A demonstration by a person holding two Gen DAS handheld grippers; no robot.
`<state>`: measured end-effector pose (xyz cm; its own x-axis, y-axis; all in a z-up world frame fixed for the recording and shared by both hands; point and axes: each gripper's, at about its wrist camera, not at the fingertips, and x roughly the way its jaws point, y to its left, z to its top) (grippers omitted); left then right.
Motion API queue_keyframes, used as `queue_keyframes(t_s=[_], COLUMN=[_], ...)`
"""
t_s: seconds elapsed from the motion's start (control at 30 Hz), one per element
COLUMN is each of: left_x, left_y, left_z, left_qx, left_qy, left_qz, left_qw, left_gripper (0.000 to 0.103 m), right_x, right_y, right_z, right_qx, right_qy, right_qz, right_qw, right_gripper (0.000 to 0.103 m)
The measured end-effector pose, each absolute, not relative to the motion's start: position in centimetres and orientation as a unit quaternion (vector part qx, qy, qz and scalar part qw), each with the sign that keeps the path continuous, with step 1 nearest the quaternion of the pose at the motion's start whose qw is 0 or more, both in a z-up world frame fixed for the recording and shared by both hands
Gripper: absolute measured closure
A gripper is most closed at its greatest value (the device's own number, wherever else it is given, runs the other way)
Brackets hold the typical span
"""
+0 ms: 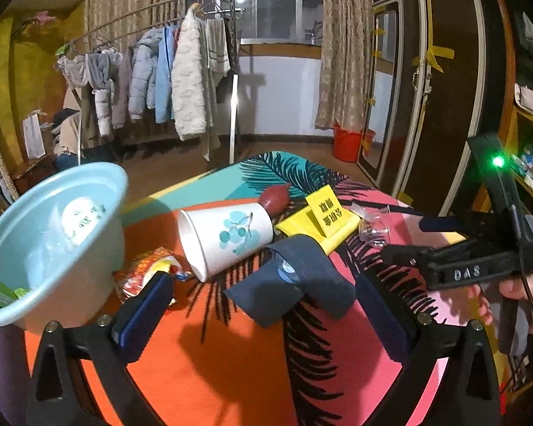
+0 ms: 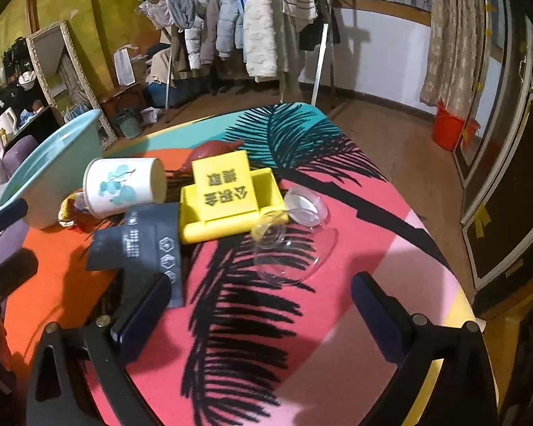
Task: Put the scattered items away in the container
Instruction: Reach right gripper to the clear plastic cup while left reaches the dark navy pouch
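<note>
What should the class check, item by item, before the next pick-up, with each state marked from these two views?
1. Left tool open and empty: ok.
2. Right tool open and empty: ok.
3. Light blue plastic basin has room left: ok.
4. White paper cup with a teal leaf print standing upright: not ok, it lies on its side.
5. Dark blue folded paper packet free of things on top: ok.
6. Clear plastic cup undamaged: cannot tell.
</note>
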<state>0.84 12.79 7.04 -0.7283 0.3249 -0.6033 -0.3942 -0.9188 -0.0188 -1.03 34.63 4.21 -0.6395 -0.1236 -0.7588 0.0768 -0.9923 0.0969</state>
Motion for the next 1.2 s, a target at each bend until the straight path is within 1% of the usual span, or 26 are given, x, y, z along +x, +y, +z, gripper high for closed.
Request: queue_keyframes(t_s=[0.2, 0.33, 0.4, 0.93, 1.13, 1.2], left_x=[0.1, -1.0, -1.5, -3.3, -2.9, -2.8], left_y=[12.9, 13.8, 13.9, 13.3, 13.8, 13.7], left_z=[6.3, 6.0, 5.8, 4.1, 3.9, 3.9], left_qx=[-0.324, -0.326, -0.327, -0.361, -0.366, -0.366], left_qy=[0.054, 0.083, 0.086, 0.062, 0.069, 0.068], left_qz=[0.924, 0.923, 0.923, 0.913, 0.909, 0.909], left_qw=[0.197, 0.185, 0.184, 0.18, 0.188, 0.188], left_gripper=[0.0, 0.0, 0.0, 0.0, 0.0, 0.0], right_x=[-2.9, -3.8, -4.2, -5.9, -6.2, -6.3], right_y=[35.0, 35.6, 35.7, 34.5, 34.7, 34.7], right_z=[2.8, 2.0, 1.8, 0.8, 0.6, 0.4], right_qx=[0.425, 0.427, 0.428, 0.433, 0.439, 0.443], right_qy=[-0.035, -0.049, -0.051, -0.029, -0.031, -0.033], right_qz=[-0.903, -0.902, -0.901, -0.9, -0.898, -0.896], right_qw=[0.054, 0.044, 0.042, 0.029, 0.025, 0.022], right_gripper=[0.0, 0.0, 0.0, 0.0, 0.0, 0.002])
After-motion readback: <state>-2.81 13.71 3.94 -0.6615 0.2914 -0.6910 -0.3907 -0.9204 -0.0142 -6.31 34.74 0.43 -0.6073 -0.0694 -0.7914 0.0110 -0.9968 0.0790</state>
